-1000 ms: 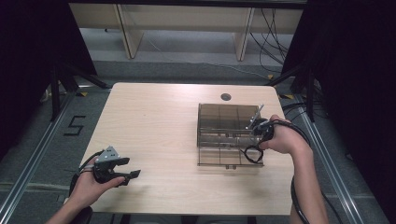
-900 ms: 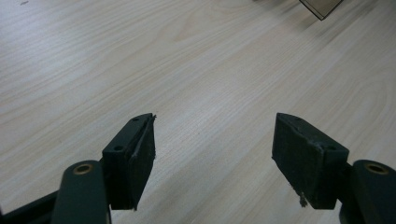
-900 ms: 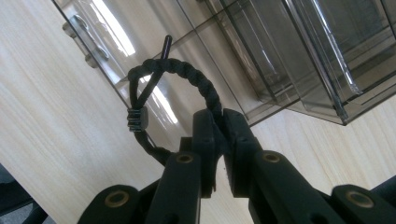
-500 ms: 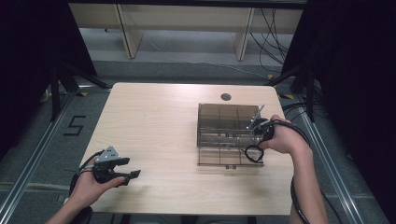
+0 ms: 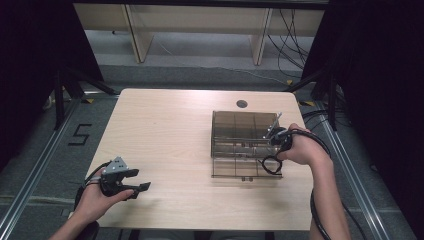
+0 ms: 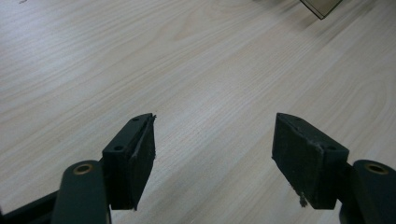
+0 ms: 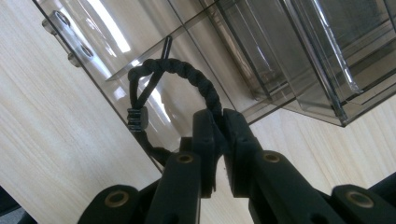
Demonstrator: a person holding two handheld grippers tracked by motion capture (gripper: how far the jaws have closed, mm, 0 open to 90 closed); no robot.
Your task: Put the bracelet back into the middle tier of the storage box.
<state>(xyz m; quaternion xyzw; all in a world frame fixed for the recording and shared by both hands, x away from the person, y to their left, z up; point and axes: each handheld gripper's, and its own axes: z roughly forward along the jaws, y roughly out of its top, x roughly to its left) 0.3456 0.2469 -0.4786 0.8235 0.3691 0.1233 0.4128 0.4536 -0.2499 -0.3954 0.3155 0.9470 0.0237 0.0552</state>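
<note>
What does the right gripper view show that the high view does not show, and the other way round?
The right gripper view shows the right gripper shut on a black braided bracelet, its cord pinched between the pads, with a small bead on it.

The high view shows the left gripper resting at the near left of the table, its jaws apart with nothing between them, and a round hole in the tabletop.

Both show the smoked clear organizer and the bracelet.

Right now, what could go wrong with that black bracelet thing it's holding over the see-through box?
1. The right gripper pinches only a thin bit of the braided black bracelet, so it might slip out and drop beside the smoky plastic organizer.
2. The dangling loop could snag on a divider wall.
3. The left gripper is open over the table, so nothing steadies the organizer if it gets bumped.
</note>
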